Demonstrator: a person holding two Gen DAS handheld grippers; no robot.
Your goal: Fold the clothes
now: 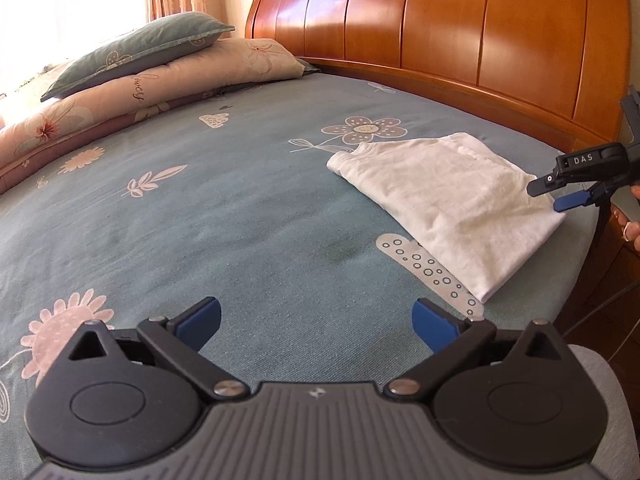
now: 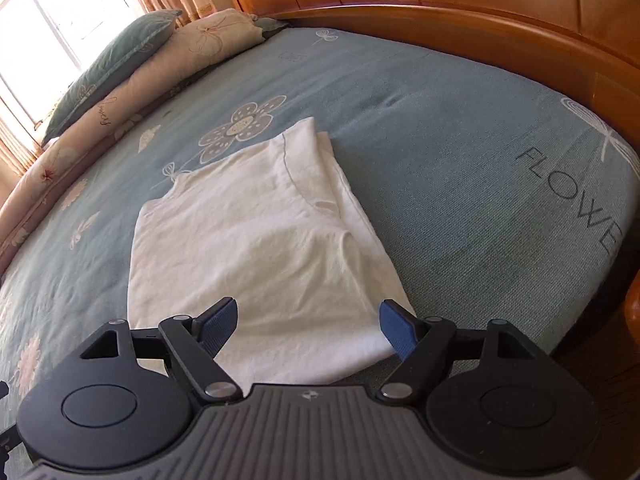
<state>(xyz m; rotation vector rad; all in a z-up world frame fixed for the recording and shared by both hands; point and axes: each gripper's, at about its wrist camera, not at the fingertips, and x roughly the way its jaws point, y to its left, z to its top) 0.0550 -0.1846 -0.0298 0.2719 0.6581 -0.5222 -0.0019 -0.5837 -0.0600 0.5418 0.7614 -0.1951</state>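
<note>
Bed (image 1: 240, 208) with wooden headboard (image 1: 440, 28), blue-green flowered sheet, folded white garment (image 1: 448, 208) lying flat near its edge, stacked pillows (image 1: 152, 68) and folded quilt at far side

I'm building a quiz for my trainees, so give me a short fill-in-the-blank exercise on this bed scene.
1. The folded white cotton garment lies on the blue flowered ____.
2. The left tool has its jaws ____, with nothing between them.
3. The bed's tall headboard is made of ____.
4. The grey-blue pillow rests on top of the pink floral ____.

Missing words: bedsheet; open; wood; quilt
</note>
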